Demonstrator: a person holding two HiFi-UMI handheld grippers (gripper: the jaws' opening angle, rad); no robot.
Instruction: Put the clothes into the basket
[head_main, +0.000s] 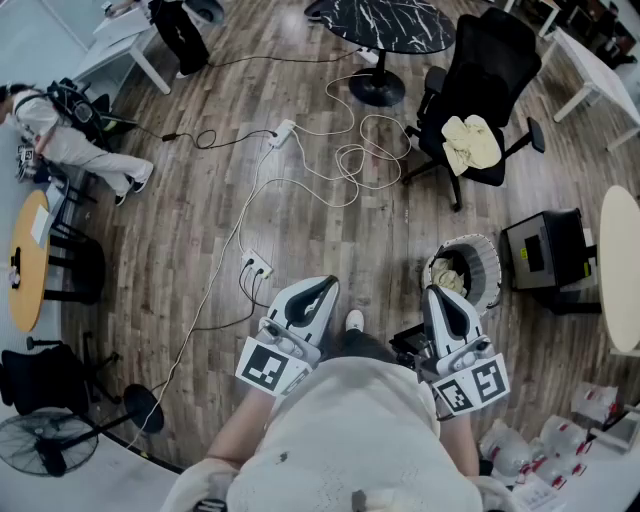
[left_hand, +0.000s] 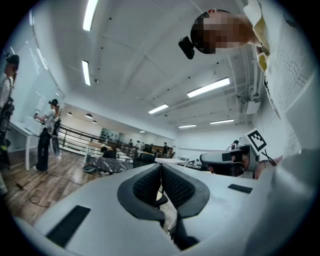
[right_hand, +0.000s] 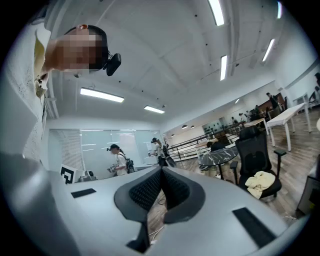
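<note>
A pale yellow garment (head_main: 472, 143) lies on the seat of a black office chair (head_main: 495, 60) across the wooden floor; the right gripper view shows the same garment (right_hand: 261, 181) at the right. A white round basket (head_main: 487, 250) stands on the floor just right of my right gripper, with some pale cloth (head_main: 447, 277) inside. My left gripper (head_main: 325, 285) and right gripper (head_main: 437, 292) are held level close to my body, side by side. Both are shut with nothing between the pads (left_hand: 150, 182), (right_hand: 150, 187).
White cables (head_main: 340, 150) and a power strip (head_main: 258, 265) trail over the floor ahead. A round marble table (head_main: 390, 22) stands behind the chair, a black box (head_main: 545, 250) right of the basket. A person (head_main: 60, 140) crouches at far left. A fan (head_main: 45, 440) stands at lower left.
</note>
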